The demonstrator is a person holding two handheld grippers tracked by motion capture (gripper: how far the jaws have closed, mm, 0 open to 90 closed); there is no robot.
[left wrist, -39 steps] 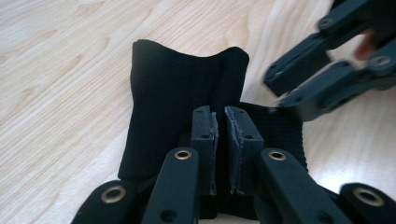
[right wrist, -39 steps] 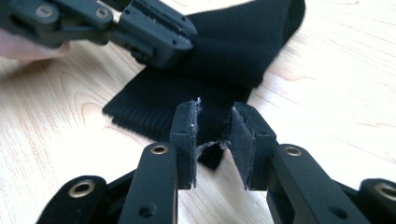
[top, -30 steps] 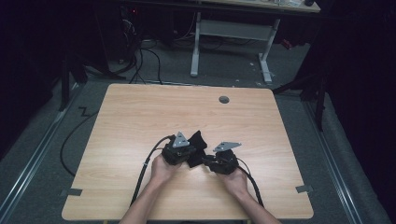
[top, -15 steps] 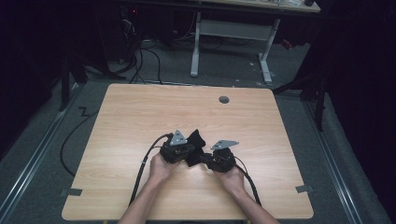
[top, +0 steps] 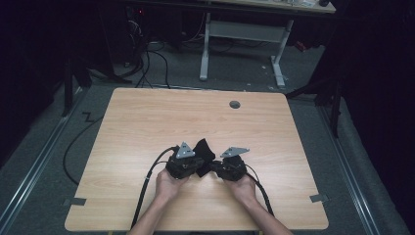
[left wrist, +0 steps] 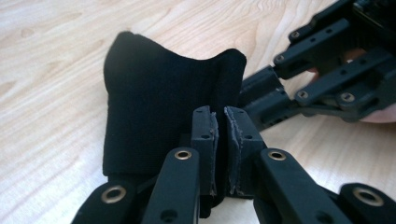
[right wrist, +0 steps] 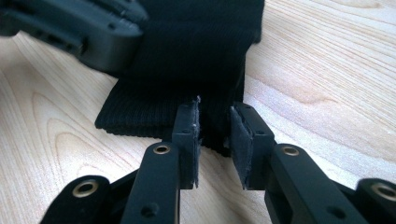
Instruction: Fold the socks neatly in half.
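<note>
My left gripper (left wrist: 219,144) had its jaws drawn almost together, pinching an edge of the one black cloth (left wrist: 159,107), which stood up in a fold just beyond its fingertips. My right gripper (right wrist: 212,140) had just been closing its jaws; they stood narrow with a gap between the pads, the ribbed hem of the cloth between them, and I could not tell whether the pads pressed on it. From above, the two grippers sat close together at the near part of the tabletop (top: 147,117), the cloth bunched between and just past them. Farther off on the tabletop was one round grey cable hole (top: 235,104), well apart from both grippers.
</note>
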